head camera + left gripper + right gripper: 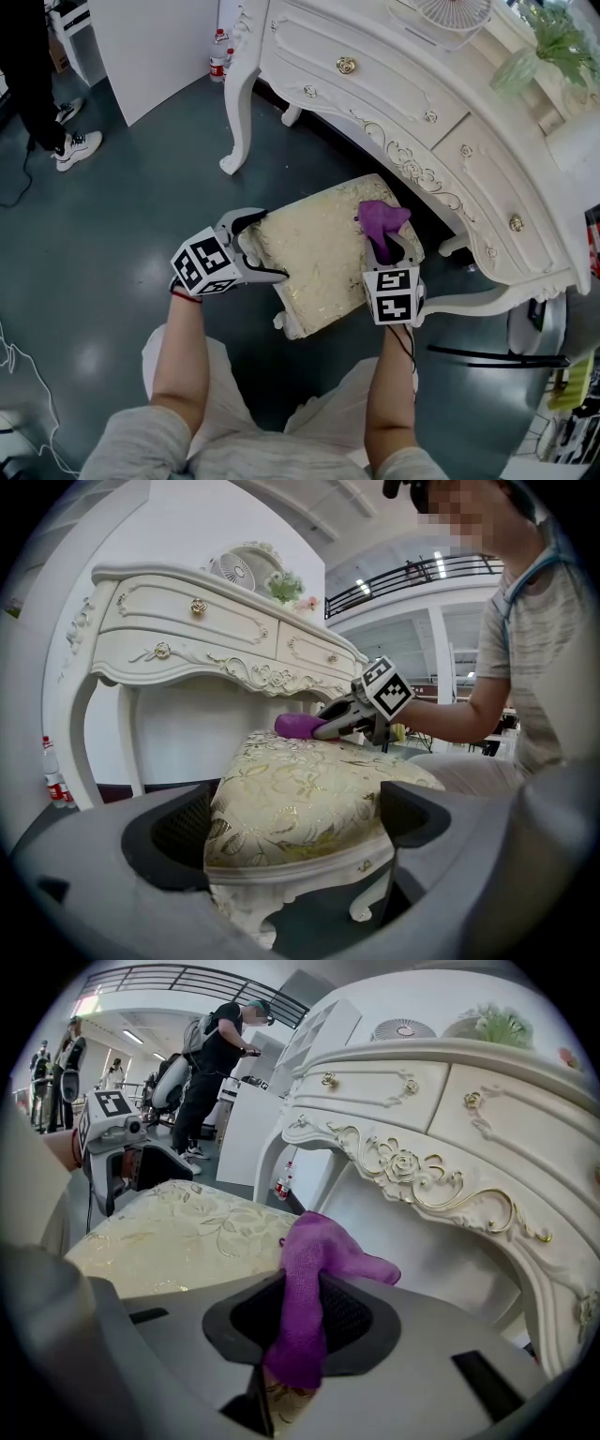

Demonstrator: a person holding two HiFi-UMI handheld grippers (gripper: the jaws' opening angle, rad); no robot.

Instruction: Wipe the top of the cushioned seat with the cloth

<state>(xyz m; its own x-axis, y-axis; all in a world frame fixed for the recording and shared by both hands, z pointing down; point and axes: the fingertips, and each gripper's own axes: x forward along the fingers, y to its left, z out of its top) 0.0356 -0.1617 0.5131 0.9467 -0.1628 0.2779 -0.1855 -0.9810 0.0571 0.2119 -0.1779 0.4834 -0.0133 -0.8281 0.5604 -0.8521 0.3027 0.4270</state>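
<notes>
The cushioned seat [314, 253] is a cream and gold stool top that stands in front of a white dressing table. My left gripper [267, 246] straddles the seat's left corner, and in the left gripper view [295, 822] both pads press against the cushion [300, 799]. My right gripper [386, 251] is shut on a purple cloth [380, 223] at the seat's far right edge, close to the table. In the right gripper view the cloth [314, 1260] sticks up from between the jaws [300, 1330] and flops over. The cloth [298, 726] rests on the cushion's far side.
The white dressing table [422, 103] curves over the stool's far side, with a carved leg [239, 112] to the left. A bottle [218, 61] and a white panel [150, 47] stand behind. A person's feet [75, 145] are at far left. Grey floor surrounds the stool.
</notes>
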